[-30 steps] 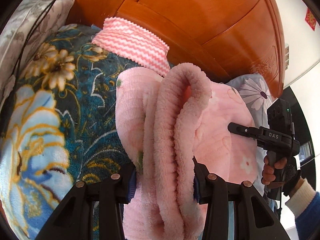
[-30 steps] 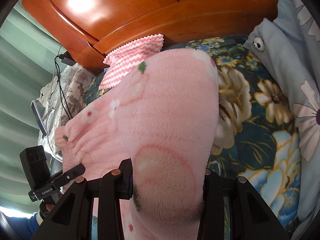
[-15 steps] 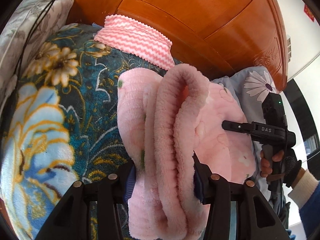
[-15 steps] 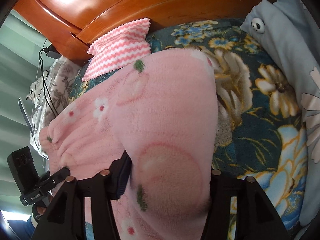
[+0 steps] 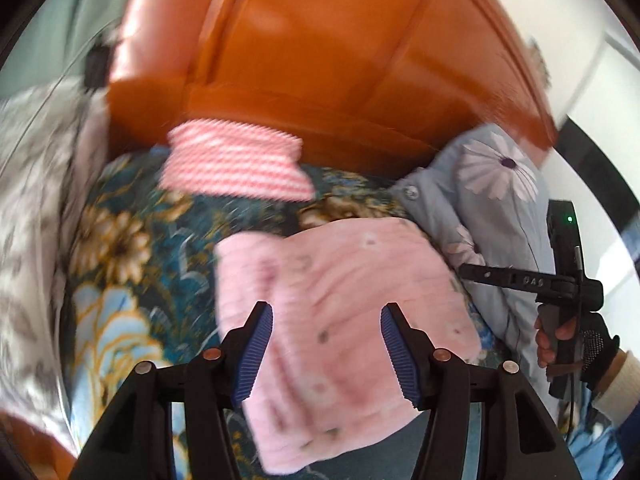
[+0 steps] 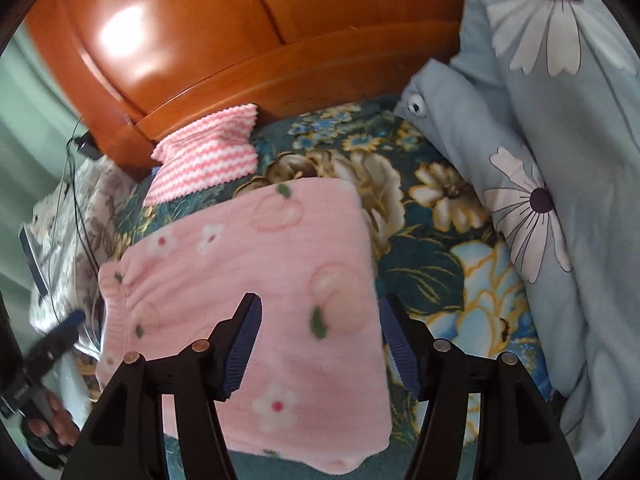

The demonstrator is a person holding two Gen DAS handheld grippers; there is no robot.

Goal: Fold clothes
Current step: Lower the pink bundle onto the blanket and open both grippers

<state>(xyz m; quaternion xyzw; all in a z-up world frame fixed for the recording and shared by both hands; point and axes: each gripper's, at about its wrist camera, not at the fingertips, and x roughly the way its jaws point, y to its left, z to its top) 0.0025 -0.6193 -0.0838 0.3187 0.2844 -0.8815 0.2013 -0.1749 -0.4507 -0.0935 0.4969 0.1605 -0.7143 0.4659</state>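
Note:
A pink fleece garment (image 5: 340, 312) printed with peaches and flowers lies folded flat on the dark floral bedspread (image 5: 120, 264). It also shows in the right wrist view (image 6: 248, 280). My left gripper (image 5: 326, 344) is open and empty, its jaws spread just above the garment's near part. My right gripper (image 6: 320, 344) is open and empty too, above the garment's near right corner. The right gripper also shows in the left wrist view (image 5: 520, 280), off to the right of the garment. The left wrist view is blurred.
A pink and white zigzag cloth (image 6: 208, 152) lies folded at the back by the orange wooden headboard (image 6: 240, 40). A light blue daisy quilt (image 6: 560, 160) is heaped along the right. A grey floral fabric with cables (image 6: 68, 216) lies at the left.
Both grippers have opened and let go of the pink garment. It has dropped from a raised, bunched fold to lying flat on the bedspread. Both grippers have pulled back.

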